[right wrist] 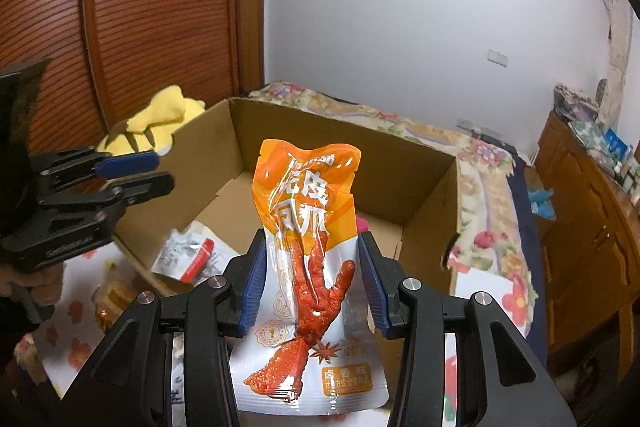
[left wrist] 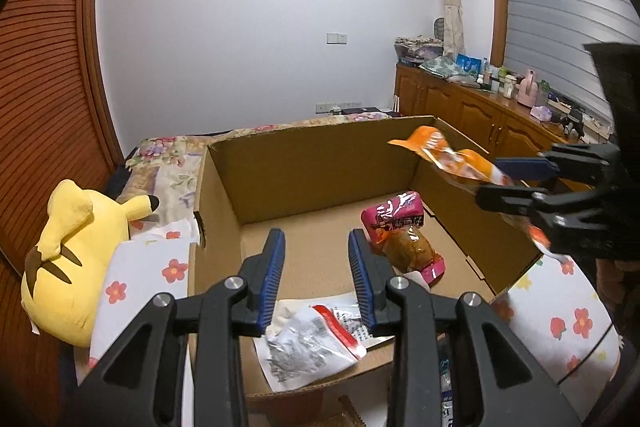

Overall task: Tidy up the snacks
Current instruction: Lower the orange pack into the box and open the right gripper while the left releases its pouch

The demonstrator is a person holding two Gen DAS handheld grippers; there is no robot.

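1. Scene: an open cardboard box [left wrist: 304, 163] is seen in the centre of the left wrist view, resting on a bed with a floral cover [left wrist: 172, 163]. A yellow plush toy [left wrist: 76, 251] lies at the left edge of that view, beside the box.

2. Box contents: a pink packet [left wrist: 404, 231] is seen lying on the box floor, right of centre. A silver and red packet [left wrist: 316, 339] lies in the box at the lower centre of the frame, against the near wall.

3. Right tool [right wrist: 312, 287]: an orange chicken-foot packet [right wrist: 308, 267] is held between its blue pads, upright, with the printed top pointing away from the camera. The pads are seen pressed against the packet's two side edges. In the left wrist view this packet appears at the upper right, over the box's right wall.

4. Left tool [left wrist: 316, 271]: its jaws stand partly apart with nothing between them. It hovers over the near part of the box, in the lower centre of its own view.

5. Step in hand, as judged: the orange packet is being carried to the box; it is not yet set down.

6. Next move, as judged: the packet must be brought past the wall, lowered onto bare floor beside the pink packet, and only then released. A high release risks the packet landing across the others.
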